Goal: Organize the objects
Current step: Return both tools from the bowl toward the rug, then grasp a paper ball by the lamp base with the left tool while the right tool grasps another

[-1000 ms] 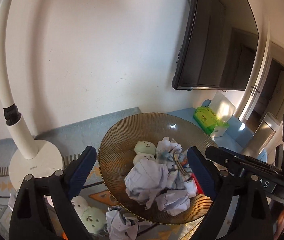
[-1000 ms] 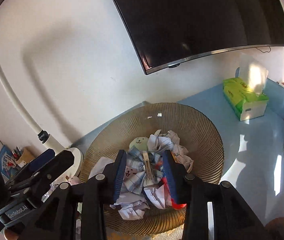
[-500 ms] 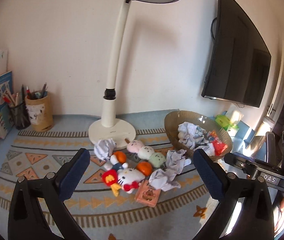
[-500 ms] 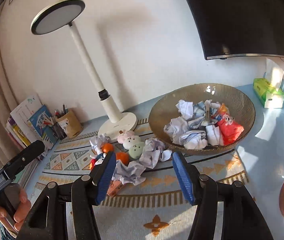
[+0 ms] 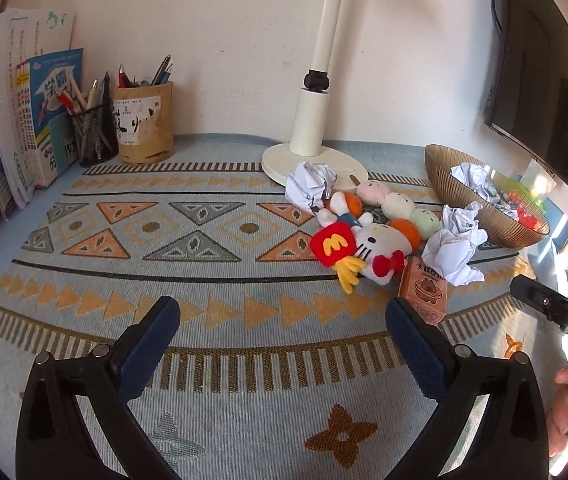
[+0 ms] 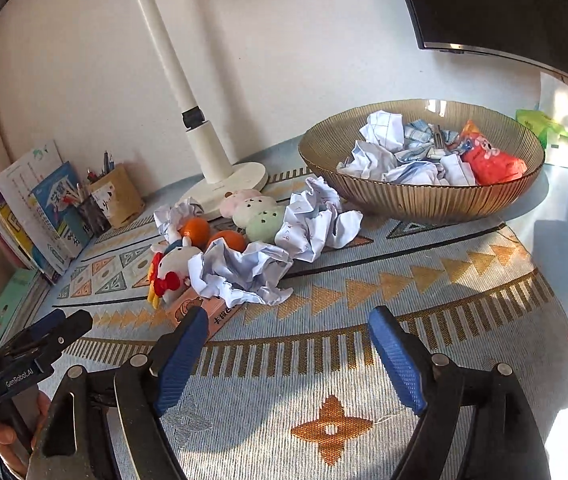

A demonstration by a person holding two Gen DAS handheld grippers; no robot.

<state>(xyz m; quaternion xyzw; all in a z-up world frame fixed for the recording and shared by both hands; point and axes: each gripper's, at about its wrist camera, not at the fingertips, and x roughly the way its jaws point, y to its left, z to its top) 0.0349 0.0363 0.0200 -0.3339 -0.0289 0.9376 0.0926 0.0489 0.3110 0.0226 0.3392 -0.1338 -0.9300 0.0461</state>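
plain cream wall (image 5: 223, 40) up top, dark wall-mounted screen (image 5: 544, 92) at the right edge, sunlight glaring across the blue tabletop (image 6: 564, 220) lower right.

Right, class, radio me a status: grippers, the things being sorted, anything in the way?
Left gripper open, empty. Right gripper opening, nothing between its fingers. Bowl holds crumpled paper; toys and paper balls on the mat. Nothing blocking.

Mat (image 5: 203, 240) — pale blue weave, orange and grey triangles, brown dashed bands. Bowl (image 6: 424, 196) was amber, ribbed. Crumpled paper (image 6: 243, 272) white with faint blue lines. Plush cat (image 5: 376, 248) white, red bow — beside a red block with yellow M. Lamp (image 5: 312, 120) cream. Tool pads (image 6: 181, 360) blue.
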